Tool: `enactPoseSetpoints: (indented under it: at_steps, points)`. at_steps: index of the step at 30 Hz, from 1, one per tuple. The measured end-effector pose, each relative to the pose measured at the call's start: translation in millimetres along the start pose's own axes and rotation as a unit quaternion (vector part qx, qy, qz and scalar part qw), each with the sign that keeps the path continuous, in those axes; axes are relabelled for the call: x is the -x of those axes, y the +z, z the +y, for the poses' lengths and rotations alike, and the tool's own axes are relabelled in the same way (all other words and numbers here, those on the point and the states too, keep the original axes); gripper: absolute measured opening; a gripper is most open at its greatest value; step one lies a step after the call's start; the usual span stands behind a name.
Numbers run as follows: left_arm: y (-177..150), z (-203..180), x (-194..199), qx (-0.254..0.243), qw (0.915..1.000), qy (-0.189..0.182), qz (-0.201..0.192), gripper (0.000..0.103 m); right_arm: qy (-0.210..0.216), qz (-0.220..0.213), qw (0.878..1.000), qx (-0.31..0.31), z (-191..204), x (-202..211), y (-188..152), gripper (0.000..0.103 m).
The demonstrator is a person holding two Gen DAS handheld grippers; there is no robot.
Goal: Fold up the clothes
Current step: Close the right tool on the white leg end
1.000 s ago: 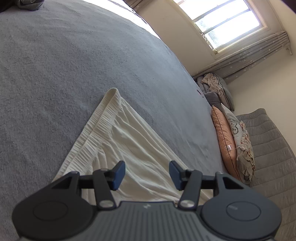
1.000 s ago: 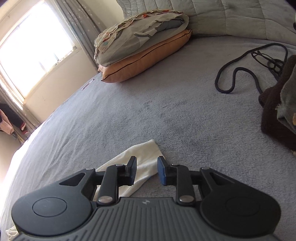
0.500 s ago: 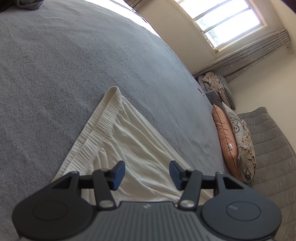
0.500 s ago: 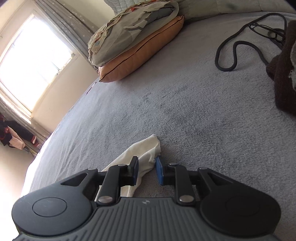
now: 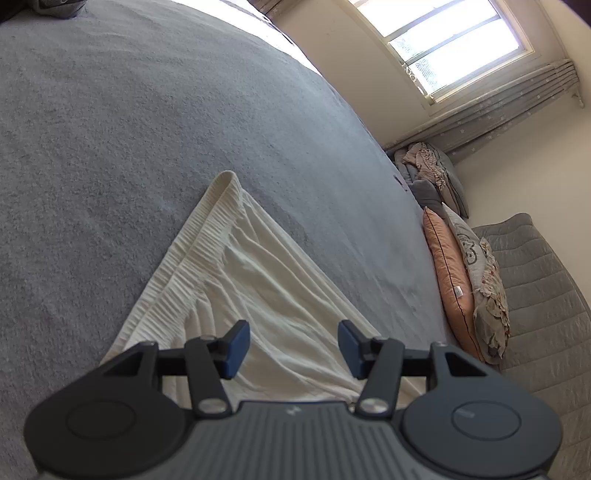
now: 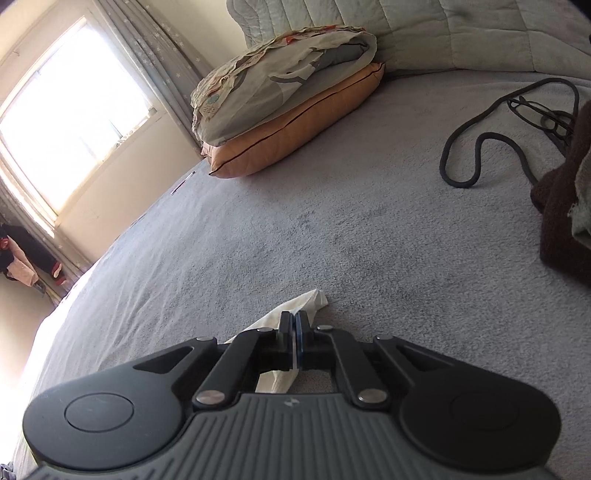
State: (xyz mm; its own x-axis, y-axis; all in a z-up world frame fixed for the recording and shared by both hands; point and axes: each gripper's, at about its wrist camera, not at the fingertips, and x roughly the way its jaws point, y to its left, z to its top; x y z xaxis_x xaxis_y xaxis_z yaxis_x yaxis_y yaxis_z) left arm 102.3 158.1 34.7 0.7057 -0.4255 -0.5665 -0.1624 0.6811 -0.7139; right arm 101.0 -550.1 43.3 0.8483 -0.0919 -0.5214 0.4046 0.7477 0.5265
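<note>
A cream garment (image 5: 243,280) with a ribbed elastic waistband lies flat on the grey bed cover (image 5: 110,122). My left gripper (image 5: 293,347) hovers over its pleated cloth, jaws open and nothing between the blue pads. In the right wrist view, a corner of the same cream garment (image 6: 310,300) sticks out past my right gripper (image 6: 295,325), whose jaws are shut on that corner; more cloth shows under the fingers. The rest of the garment is hidden behind the gripper body.
An orange pillow (image 6: 295,136) with a patterned pillow on top lies by the quilted grey headboard (image 6: 424,33). A black cord (image 6: 476,147) loops on the cover to the right, beside a dark brown garment (image 6: 561,218). A window (image 5: 454,37) is beyond the bed.
My right gripper has closed from partly open onto the garment's corner. The left gripper and the cloth under it look the same.
</note>
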Motion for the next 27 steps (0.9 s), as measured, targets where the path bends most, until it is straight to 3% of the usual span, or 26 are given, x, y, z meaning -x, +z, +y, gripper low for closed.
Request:
enactPoseSetpoints:
  at_steps: [11,15,17,21,25,27]
  points:
    - [-1.6,1.8,-2.3,0.005,1.0000,-0.001,0.004,0.054,-0.045,0.044,0.995,0.077,15.7,-25.9,-13.0,0.003]
    - [-1.9,0.6,-2.4,0.001,1.0000,-0.004,0.005,0.054,-0.073,0.036,0.991,0.110,21.3,-26.7,-17.4,0.009]
    - [-2.4,-0.1,-2.1,0.000,1.0000,-0.005,0.006,0.054,-0.078,0.031,0.992,0.099,17.4,-23.9,-16.5,0.011]
    - [-2.9,-0.9,-2.6,-0.001,1.0000,-0.005,0.007,0.054,-0.053,0.033,0.997,0.039,-0.8,-25.9,-17.0,0.011]
    - [-2.5,-1.1,-3.2,-0.003,1.0000,-0.004,0.007,0.054,-0.024,0.039,0.999,0.019,-2.5,-26.9,-16.4,0.011]
    - [-2.3,-0.5,-3.2,-0.002,1.0000,-0.004,0.007,0.054,-0.029,0.038,0.999,0.021,-0.2,-23.6,-15.2,0.005]
